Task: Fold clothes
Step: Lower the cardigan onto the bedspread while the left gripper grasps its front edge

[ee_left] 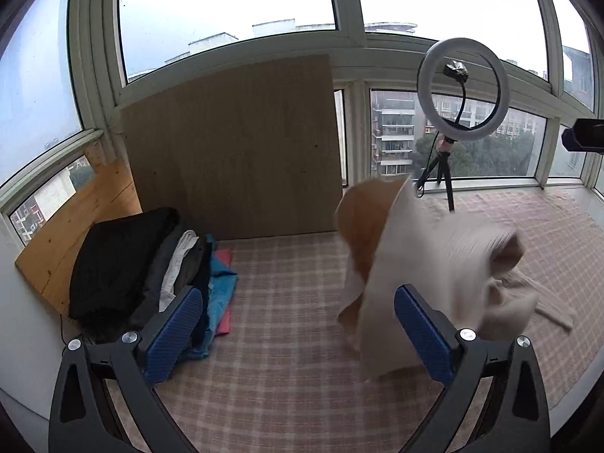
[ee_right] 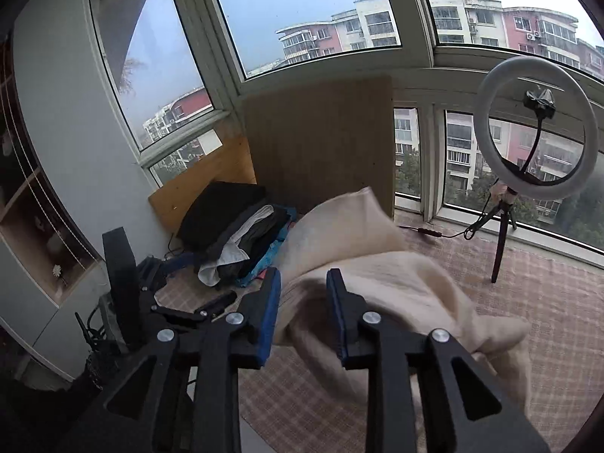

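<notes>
A cream garment (ee_left: 434,264) with a tan-orange inner side hangs blurred in the air over the checked mat (ee_left: 283,339), to the right of my left gripper (ee_left: 298,298). That gripper stands wide open, and nothing lies between its blue pads (ee_left: 177,324). In the right wrist view the same cream garment (ee_right: 377,264) billows just beyond my right gripper (ee_right: 304,302). Its jaws stand partly apart, the cloth shows through the gap, and the pads (ee_right: 270,313) do not press on it. A pile of folded dark, white and blue clothes (ee_left: 151,264) (ee_right: 241,234) sits at the back left.
A ring light on a small tripod (ee_left: 462,90) (ee_right: 536,128) stands at the back right, its cable trailing on the mat. A brown board (ee_left: 234,151) and a wooden plank (ee_left: 75,226) lean against the windows. A white wall (ee_right: 56,151) closes the left side.
</notes>
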The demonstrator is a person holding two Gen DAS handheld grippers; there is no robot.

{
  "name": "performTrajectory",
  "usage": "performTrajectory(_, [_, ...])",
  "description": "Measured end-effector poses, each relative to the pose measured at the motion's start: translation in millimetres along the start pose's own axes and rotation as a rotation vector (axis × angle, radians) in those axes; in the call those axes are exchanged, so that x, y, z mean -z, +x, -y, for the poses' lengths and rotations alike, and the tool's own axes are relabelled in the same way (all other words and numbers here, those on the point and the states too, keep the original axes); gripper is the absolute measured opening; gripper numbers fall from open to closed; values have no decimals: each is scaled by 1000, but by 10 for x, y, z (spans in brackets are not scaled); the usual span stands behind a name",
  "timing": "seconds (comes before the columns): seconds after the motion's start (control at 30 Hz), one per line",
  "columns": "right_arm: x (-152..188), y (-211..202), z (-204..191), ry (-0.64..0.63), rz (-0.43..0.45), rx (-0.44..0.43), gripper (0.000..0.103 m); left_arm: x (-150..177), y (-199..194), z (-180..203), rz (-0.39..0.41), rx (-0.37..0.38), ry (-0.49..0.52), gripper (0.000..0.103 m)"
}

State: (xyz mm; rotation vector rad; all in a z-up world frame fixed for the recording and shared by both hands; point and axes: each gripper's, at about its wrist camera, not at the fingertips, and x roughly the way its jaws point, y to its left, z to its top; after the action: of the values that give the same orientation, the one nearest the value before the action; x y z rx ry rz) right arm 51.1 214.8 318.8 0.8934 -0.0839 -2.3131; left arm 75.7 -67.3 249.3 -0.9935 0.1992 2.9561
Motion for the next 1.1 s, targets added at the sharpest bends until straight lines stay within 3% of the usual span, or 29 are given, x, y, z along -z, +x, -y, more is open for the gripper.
performTrajectory(0.07, [223,92,342,99,4,82,54,56,206,-23,-39,8,18,102])
performTrajectory(0.17, [582,269,892,241,-43,265,54,156,597,69,-105,49,63,102])
performTrajectory(0.23, [767,520,1185,298,-102,380,54,206,886,184,-167,112,71,102])
performTrajectory(0.27, [833,687,1319,321,-142,406,54,234,1013,259,-200,177,62,102])
performTrajectory(0.3, [911,836,1456,345,-184,413,54,260,1134,357,-232,248,57,102])
performTrajectory(0.43, [1204,1319,1842,422,-314,473,54,390,1468,889,-301,326,140,102])
performTrajectory(0.6, [1402,1607,2154,564,-343,448,54,499,1864,1387,-404,387,233,99])
performTrajectory(0.67, [1435,1655,2271,612,-348,437,54,560,1967,1482,-432,396,249,72])
performTrajectory(0.7, [1442,1661,2311,624,-347,440,54,586,2012,1502,-442,365,259,33])
performTrajectory(0.73, [1428,1651,2325,620,-340,437,54,604,2044,1491,-458,349,259,6])
performTrajectory(0.83, [1348,1626,2315,559,-324,432,54,522,1975,1213,-438,401,146,6])
performTrajectory(1.0, [1159,1608,2317,525,-295,365,54,94,1639,504,-270,255,45,7])
performTrajectory(1.07, [1081,1687,2286,484,-306,359,54,-8,1709,308,-290,151,76,28])
performTrajectory(1.1, [1050,1757,2272,460,-318,362,54,-11,1760,246,-310,76,98,49])
